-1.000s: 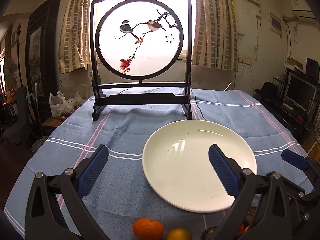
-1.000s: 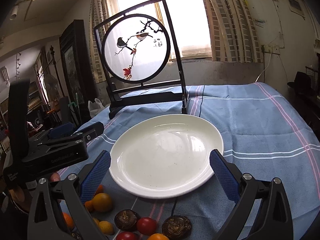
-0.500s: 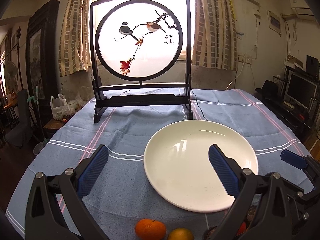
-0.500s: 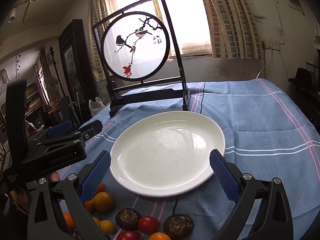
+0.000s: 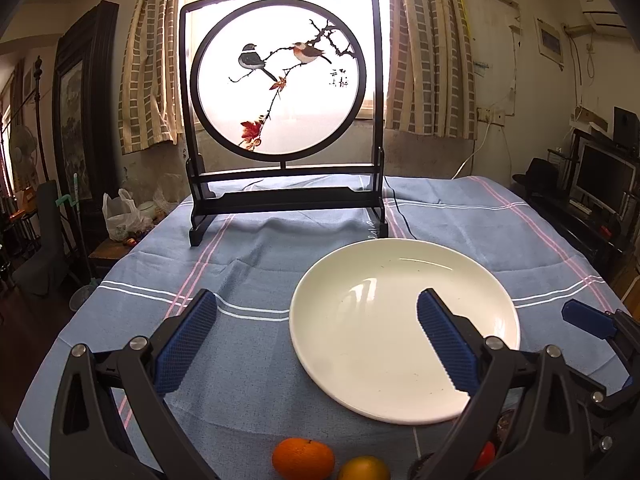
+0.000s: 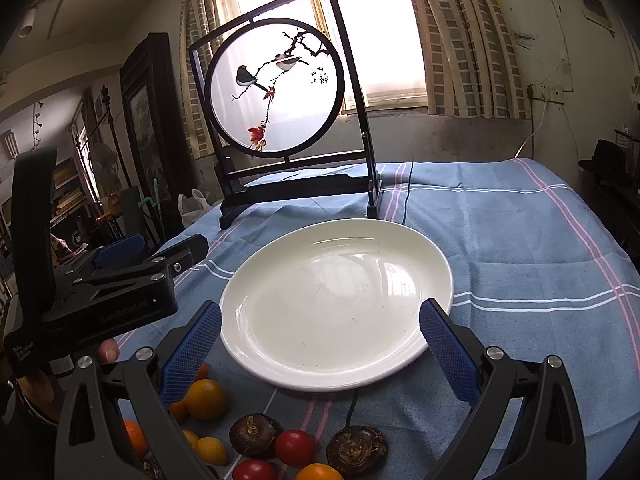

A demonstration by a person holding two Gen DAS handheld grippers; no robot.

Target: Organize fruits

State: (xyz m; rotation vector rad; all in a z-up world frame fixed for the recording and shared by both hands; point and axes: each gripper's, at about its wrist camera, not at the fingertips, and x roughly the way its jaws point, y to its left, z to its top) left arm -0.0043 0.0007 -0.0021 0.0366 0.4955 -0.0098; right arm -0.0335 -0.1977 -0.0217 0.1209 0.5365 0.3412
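A white plate (image 6: 336, 304) is seen lying empty on a bench covered by a blue striped cloth (image 6: 520, 240). Behind the plate, a dark wooden stand with a round painted screen of two birds on a branch (image 5: 280, 80) is set upright before a bright, curtained window.

The left tool (image 5: 316, 340) is held above the cloth, its two blue-padded fingers spread wide with nothing between them; the plate lies ahead and to its right. The right tool (image 6: 320, 344) is likewise held wide open and empty, with the plate's near rim framed between its fingers. In the right wrist view, the black body of the left tool is seen at the left edge, with a fingertip of the hand (image 6: 107, 350) holding it visible below.

The fruits are gathered on the cloth at the near edge of the bench, just in front of the plate and apart from it. An orange (image 6: 205, 399) lies beside the right tool's left finger, with smaller yellow fruits (image 6: 211, 451) nearby. Two red tomatoes (image 6: 295, 447) and two dark brown round fruits (image 6: 254, 432) are placed close together near the bottom of the view. In the left wrist view, a mandarin (image 5: 303, 459) and a yellow fruit (image 5: 363, 468) are seen at the bottom edge.
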